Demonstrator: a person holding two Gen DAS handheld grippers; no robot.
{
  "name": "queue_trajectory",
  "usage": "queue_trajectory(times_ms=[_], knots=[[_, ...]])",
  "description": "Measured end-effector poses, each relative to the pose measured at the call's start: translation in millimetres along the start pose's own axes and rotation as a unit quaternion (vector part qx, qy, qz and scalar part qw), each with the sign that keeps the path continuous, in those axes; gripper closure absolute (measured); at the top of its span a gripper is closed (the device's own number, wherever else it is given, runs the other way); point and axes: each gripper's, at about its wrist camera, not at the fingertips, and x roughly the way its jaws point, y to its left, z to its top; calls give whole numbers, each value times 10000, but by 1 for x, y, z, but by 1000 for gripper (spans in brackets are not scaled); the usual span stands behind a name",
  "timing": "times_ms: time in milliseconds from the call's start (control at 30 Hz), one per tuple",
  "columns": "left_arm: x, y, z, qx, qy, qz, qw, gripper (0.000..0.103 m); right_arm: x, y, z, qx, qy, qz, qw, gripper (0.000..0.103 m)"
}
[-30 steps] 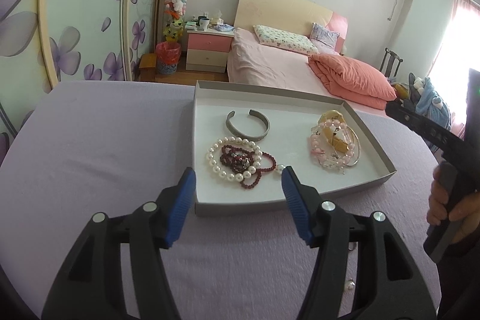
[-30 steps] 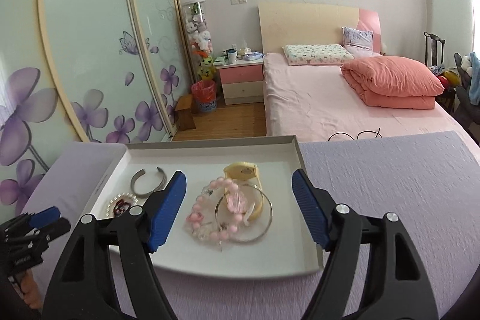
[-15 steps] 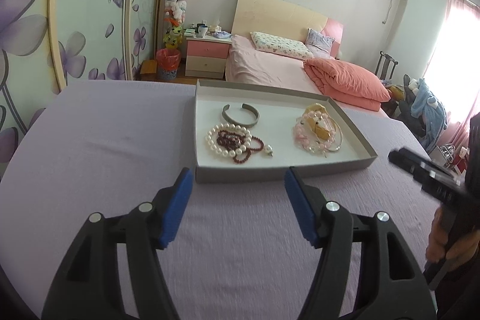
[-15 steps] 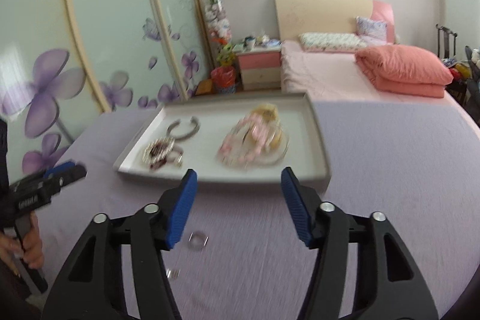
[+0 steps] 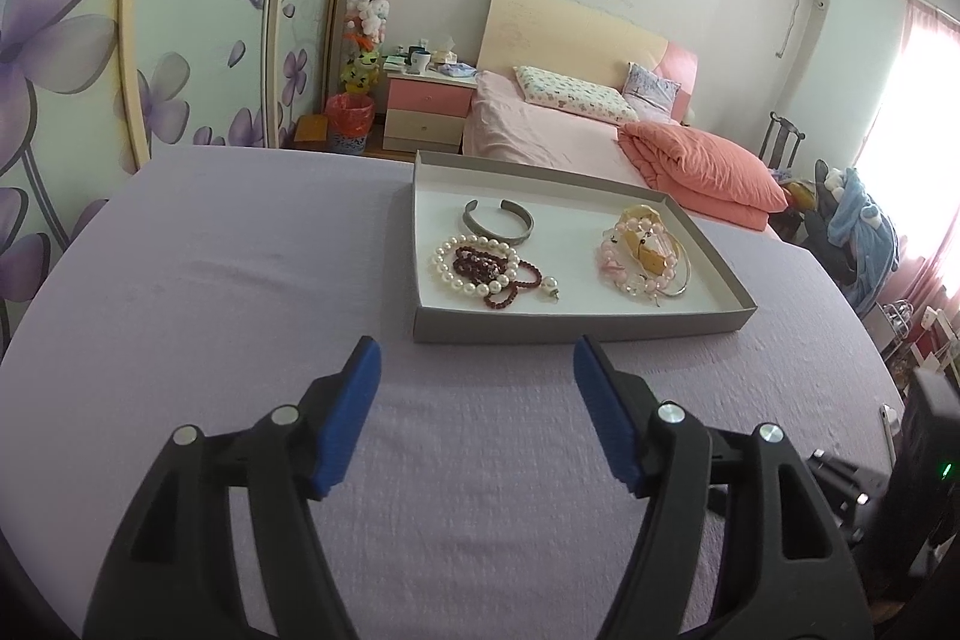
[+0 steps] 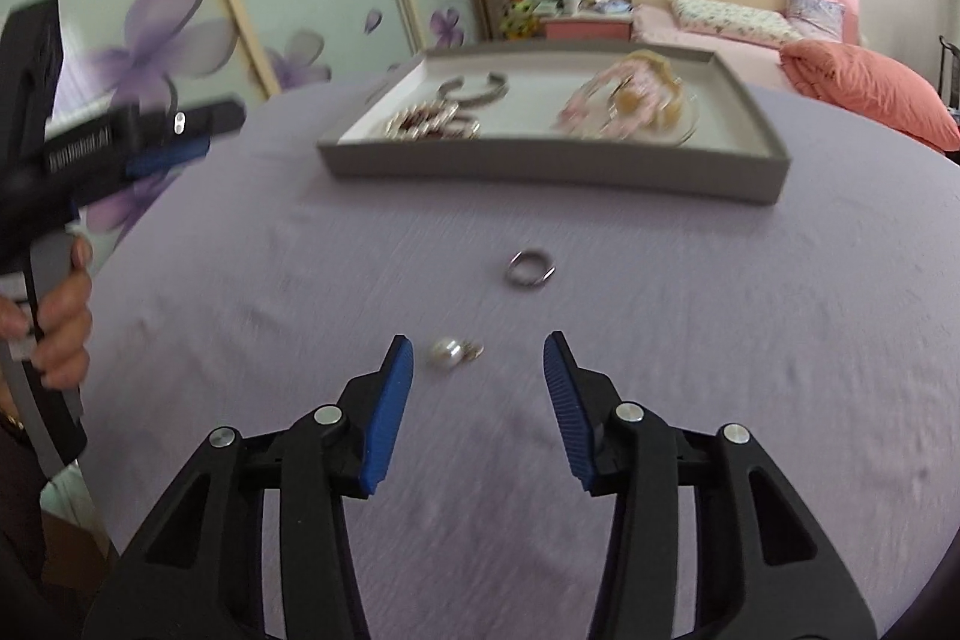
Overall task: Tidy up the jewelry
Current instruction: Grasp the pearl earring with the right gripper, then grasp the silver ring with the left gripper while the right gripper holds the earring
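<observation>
- Pearl earring [image 6: 447, 353], small and white, lies on lilac cloth just ahead of my right gripper [image 6: 478, 361], nearer its left pad.
- Jaws closing, nothing gripped yet; my left gripper [image 5: 477, 355] is farther off, empty, opening.

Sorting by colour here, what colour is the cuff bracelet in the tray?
Grey silver, the cuff bracelet shows best in the left wrist view.

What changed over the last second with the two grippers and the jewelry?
The right gripper drew back from over the tray and dropped toward the pearl earring and ring on the cloth, its fingers closing, nothing gripped. The left gripper backed off slightly, fingers opening. Jewelry in the tray unmoved.
</observation>
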Motion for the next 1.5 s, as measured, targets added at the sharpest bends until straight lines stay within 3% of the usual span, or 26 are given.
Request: queue_trajectory(times_ms=[233, 533, 600, 800, 967, 1267, 1500], knots=[[0, 2, -1, -11, 23, 15, 10000, 35, 16, 15, -9, -125, 337, -119, 9993, 69], [4, 3, -2, -38, 82, 20, 10000, 35, 23, 28, -6, -374, 291, -495, 9976, 77], [6, 3, -2, -45, 101, 17, 9999, 35, 23, 28, -5, -386, 273, -569, 9973, 86], [10, -2, -5, -8, 162, -8, 9999, 35, 19, 21, -7, -338, 260, -622, 9971, 87], [20, -15, -11, 110, 302, -54, 9995, 35, 8, -10, -7, 37, 203, -777, 9968, 87], [54, -76, -32, 681, 678, -333, 9948, 34, -30, -76, 3, 791, -284, -1120, 9901, 87], [80, -123, -53, 1149, 866, -217, 9894, 34, -42, -100, 11, 1031, -537, -1154, 9865, 87]])
